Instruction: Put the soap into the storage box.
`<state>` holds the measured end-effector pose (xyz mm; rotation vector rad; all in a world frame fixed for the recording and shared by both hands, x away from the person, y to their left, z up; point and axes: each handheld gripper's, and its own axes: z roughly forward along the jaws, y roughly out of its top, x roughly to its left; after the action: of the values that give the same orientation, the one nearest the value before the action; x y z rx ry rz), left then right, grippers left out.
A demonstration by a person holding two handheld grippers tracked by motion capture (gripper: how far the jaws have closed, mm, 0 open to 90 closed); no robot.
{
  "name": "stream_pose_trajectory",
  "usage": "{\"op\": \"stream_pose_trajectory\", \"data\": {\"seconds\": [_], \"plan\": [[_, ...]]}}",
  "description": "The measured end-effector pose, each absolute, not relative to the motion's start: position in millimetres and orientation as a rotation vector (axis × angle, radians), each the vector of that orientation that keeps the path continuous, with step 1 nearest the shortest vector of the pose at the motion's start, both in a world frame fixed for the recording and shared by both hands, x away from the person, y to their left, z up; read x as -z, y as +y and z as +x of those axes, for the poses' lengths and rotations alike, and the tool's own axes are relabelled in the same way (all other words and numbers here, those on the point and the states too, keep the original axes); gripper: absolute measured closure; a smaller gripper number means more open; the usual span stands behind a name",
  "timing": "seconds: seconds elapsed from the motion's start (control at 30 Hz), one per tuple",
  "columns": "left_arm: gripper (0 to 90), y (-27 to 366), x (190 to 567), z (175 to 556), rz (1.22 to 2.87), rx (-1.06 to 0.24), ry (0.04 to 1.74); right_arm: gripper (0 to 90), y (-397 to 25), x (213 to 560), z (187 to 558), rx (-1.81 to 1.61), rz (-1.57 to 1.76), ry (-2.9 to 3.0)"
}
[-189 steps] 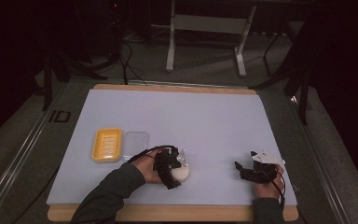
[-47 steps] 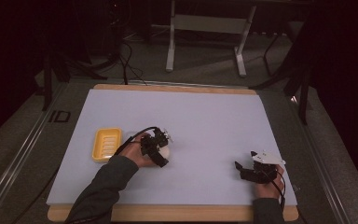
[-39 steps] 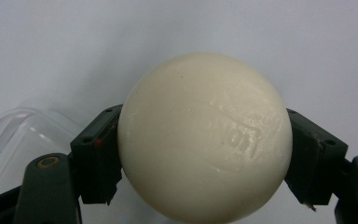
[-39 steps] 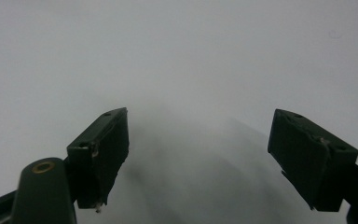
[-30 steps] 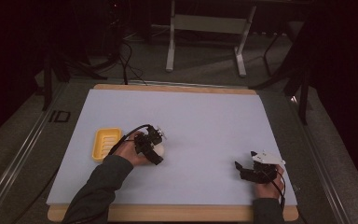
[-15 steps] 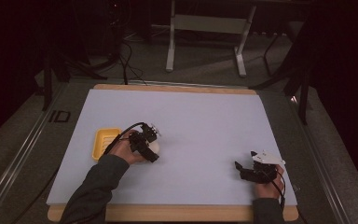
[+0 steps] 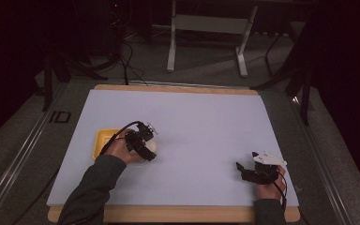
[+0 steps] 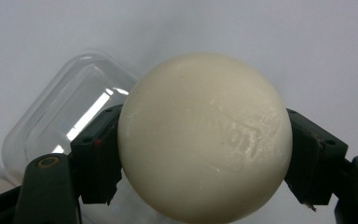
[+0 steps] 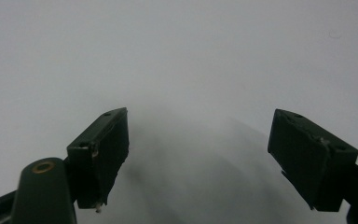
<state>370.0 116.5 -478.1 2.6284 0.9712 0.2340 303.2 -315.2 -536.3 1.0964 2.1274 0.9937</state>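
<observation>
My left gripper (image 7: 144, 143) is shut on a cream-white round ball (image 8: 205, 140), with one black jaw pressed on each side of it. The ball has a faint stamped mark on its face. In the high view the ball (image 7: 151, 145) hangs just right of a yellow tray (image 7: 102, 140) at the mat's left. A clear plastic container (image 8: 70, 121) lies on the mat right behind the ball. My right gripper (image 7: 240, 169) rests near the front right of the mat. In the right gripper view it (image 9: 198, 154) stands open over bare mat.
A pale mat (image 7: 192, 117) covers a wooden table. The person's left forearm comes in from the bottom left. Dark floor, cables and a metal stand lie beyond the table's far edge.
My left gripper has carried the ball leftward and a little away from the front edge, up to the yellow tray and clear container. The right gripper has not moved.
</observation>
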Motion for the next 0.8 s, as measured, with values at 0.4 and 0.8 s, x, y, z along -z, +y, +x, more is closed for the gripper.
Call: {"op": "stream_pose_trajectory", "data": {"seconds": [0.4, 0.8], "plan": [[24.1, 131.1, 475.6, 371.1, 2.609, -0.242, 1.021, 19.9, -315.2, 536.3, 303.2, -0.993, 1.097, 2.127], [24.1, 144.8, 472.3, 372.5, 2.593, -0.252, 1.076, 19.9, -315.2, 536.3, 303.2, -0.993, 1.097, 2.126]]}}
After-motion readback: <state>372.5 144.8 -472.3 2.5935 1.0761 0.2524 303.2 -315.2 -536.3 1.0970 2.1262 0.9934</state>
